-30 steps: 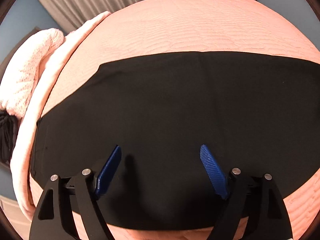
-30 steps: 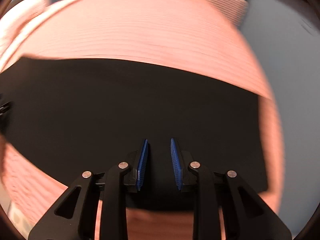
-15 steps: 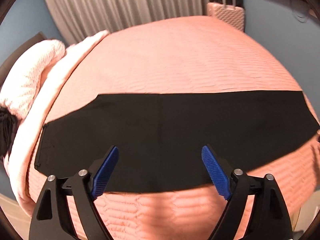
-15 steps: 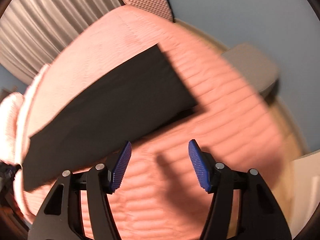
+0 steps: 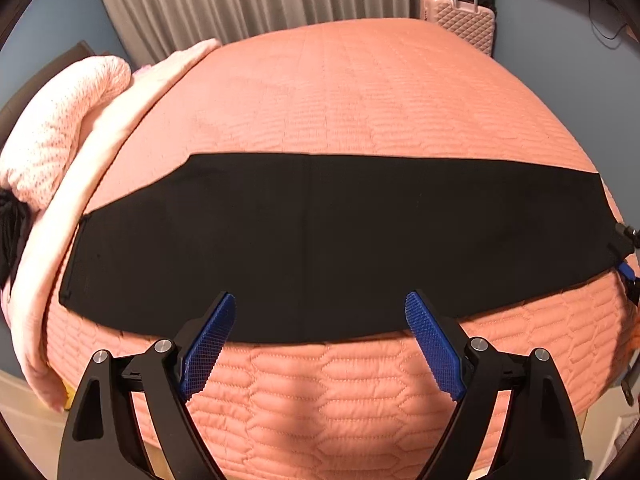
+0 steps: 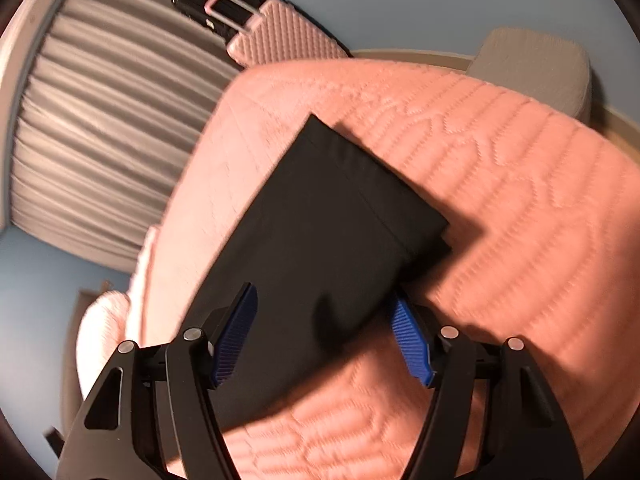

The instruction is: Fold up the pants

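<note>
Left wrist: your black pants (image 5: 320, 240) lay flat across the pink quilted bed (image 5: 360, 100), long axis left-right; left gripper (image 5: 320, 316) spread wide, empty | Right wrist: pants (image 6: 320, 240) ran diagonally; right gripper (image 6: 324, 308) wide apart, gripping nothing.
</note>
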The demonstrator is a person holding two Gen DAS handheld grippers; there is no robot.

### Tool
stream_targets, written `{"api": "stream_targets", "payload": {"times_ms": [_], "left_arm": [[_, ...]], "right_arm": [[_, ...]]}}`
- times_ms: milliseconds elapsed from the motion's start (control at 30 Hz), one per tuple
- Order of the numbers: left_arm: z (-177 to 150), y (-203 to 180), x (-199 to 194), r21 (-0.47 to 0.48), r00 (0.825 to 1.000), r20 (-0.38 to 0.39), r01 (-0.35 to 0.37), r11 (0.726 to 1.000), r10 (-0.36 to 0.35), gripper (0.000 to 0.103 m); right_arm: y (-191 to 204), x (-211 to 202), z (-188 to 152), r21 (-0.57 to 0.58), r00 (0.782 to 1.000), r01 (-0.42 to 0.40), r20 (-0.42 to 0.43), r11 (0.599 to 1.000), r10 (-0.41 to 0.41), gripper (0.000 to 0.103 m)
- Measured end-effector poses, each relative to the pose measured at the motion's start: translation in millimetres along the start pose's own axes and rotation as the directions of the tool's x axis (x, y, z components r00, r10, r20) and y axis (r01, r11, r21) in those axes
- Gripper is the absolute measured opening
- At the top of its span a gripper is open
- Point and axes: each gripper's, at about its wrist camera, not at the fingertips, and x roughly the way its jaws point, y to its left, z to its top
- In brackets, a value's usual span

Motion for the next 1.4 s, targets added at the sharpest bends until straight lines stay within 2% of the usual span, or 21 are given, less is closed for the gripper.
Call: {"api": "stream_targets", "payload": {"times_ms": [133,167,200,300,400,500,567,700,800,867,1000,1033,1067,1100,1133,1200,1233,1267,1300,1367,1400], "left_arm": [[-4,4,7,0.005,1.000,-0.010,-0.025,1.000,0.025,0.085],[-5,5,9,0.005,0.999,-0.013,-0.033,0.999,0.033,0.085],[-5,6,10,0.004,0.999,-0.017,-0.039,0.999,0.039,0.085],[-7,12,16,-0.005,0.998,-0.031,-0.051,0.999,0.051,0.085],[-9,22,19,-0.022,0.998,-0.033,-0.056,0.998,0.056,0.085],[-13,35,21,-0.034,0.997,-0.027,-0.068,0.997,0.067,0.085],[-16,47,23,-0.046,0.997,-0.022,-0.076,0.996,0.075,0.085],[-24,84,26,-0.108,0.997,-0.027,-0.079,0.991,0.076,0.085],[-31,113,26,-0.148,0.995,-0.023,-0.095,0.984,0.092,0.085],[-35,138,28,-0.182,0.993,-0.027,-0.118,0.976,0.115,0.085],[-45,180,32,-0.234,0.989,-0.039,-0.147,0.961,0.142,0.085],[-47,191,33,-0.243,0.988,-0.044,-0.157,0.957,0.151,0.085],[-49,198,35,-0.247,0.986,-0.051,-0.165,0.955,0.158,0.085],[-50,204,37,-0.252,0.985,-0.055,-0.170,0.953,0.161,0.085],[-52,210,38,-0.254,0.985,-0.056,-0.170,0.952,0.161,0.085],[-54,216,39,-0.240,0.985,-0.041,-0.172,0.955,0.167,0.085],[-55,216,40,-0.228,0.984,-0.036,-0.176,0.958,0.172,0.085],[-55,214,42,-0.215,0.984,-0.031,-0.180,0.960,0.178,0.085],[-55,213,44,-0.205,0.983,-0.028,-0.182,0.962,0.180,0.085],[-53,211,49,-0.204,0.986,-0.030,-0.167,0.965,0.165,0.085],[-52,212,50,-0.211,0.987,-0.027,-0.161,0.964,0.159,0.085]], "right_arm": [[1,4,7,0.024,0.998,-0.058,0.042,0.998,0.056,0.061],[2,6,9,0.023,0.997,-0.058,0.041,0.998,0.057,0.047],[5,8,10,0.013,0.999,-0.037,0.041,0.999,0.036,0.031],[18,20,10,-0.078,0.997,0.080,0.028,0.994,-0.078,0.014],[32,21,8,-0.162,0.983,0.184,0.042,0.969,-0.180,0.008],[78,16,6,-0.297,0.975,0.220,0.081,0.929,-0.205,0.006],[126,16,-2,-0.392,0.983,0.186,0.081,0.901,-0.167,0.006],[231,39,-50,-0.623,0.995,0.076,-0.001,0.778,-0.098,0.006],[299,76,-122,-0.743,0.988,-0.064,-0.140,0.667,-0.062,0.006],[320,100,-167,-0.773,0.971,-0.141,-0.228,0.619,-0.064,0.006],[331,153,-274,-0.812,0.900,-0.279,-0.408,0.513,-0.157,0.006],[322,174,-304,-0.813,0.860,-0.304,-0.459,0.498,-0.225,0.007],[316,177,-316,-0.824,0.867,-0.291,-0.442,0.487,-0.231,0.008],[316,173,-322,-0.841,0.894,-0.273,-0.401,0.467,-0.199,0.008],[319,169,-326,-0.855,0.902,-0.257,-0.379,0.451,-0.204,0.010],[321,166,-326,-0.854,0.898,-0.249,-0.381,0.457,-0.221,0.016],[322,164,-325,-0.847,0.887,-0.267,-0.403,0.460,-0.226,0.021],[324,161,-323,-0.849,0.881,-0.277,-0.412,0.451,-0.234,0.033],[326,157,-322,-0.858,0.885,-0.272,-0.401,0.437,-0.236,0.048],[326,154,-321,-0.865,0.892,-0.268,-0.390,0.424,-0.231,0.060],[329,156,-326,-0.867,0.889,-0.270,-0.392,0.419,-0.238,0.060]]}}
